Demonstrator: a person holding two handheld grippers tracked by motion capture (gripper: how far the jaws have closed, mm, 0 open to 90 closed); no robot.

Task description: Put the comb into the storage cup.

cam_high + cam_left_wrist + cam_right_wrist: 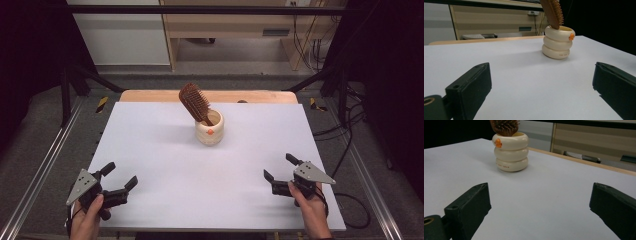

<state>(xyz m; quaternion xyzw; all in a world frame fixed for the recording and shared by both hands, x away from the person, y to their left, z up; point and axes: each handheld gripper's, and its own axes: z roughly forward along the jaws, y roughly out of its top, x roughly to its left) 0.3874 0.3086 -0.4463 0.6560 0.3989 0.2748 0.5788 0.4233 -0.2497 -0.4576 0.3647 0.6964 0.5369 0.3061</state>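
Note:
A cream ribbed cup [209,128] with a small orange mark stands upright at the table's far middle. A brown wooden hairbrush [194,103] leans in it, handle down, head tilted up and left. The left gripper view has the cup [557,42] ahead and to the right with the brush [553,12] sticking out. In the right gripper view the cup [511,152] stands ahead to the left under the brush's bristles [505,126]. My left gripper [120,177] rests open at the near left, holding nothing. My right gripper [280,167] is open at the near right, also with nothing in it.
The white table top [165,165] stretches between the grippers and the cup. A wooden strip [150,95] runs along its far edge. Metal rails [45,165] flank the table, and cables [350,135] lie on the floor at the right.

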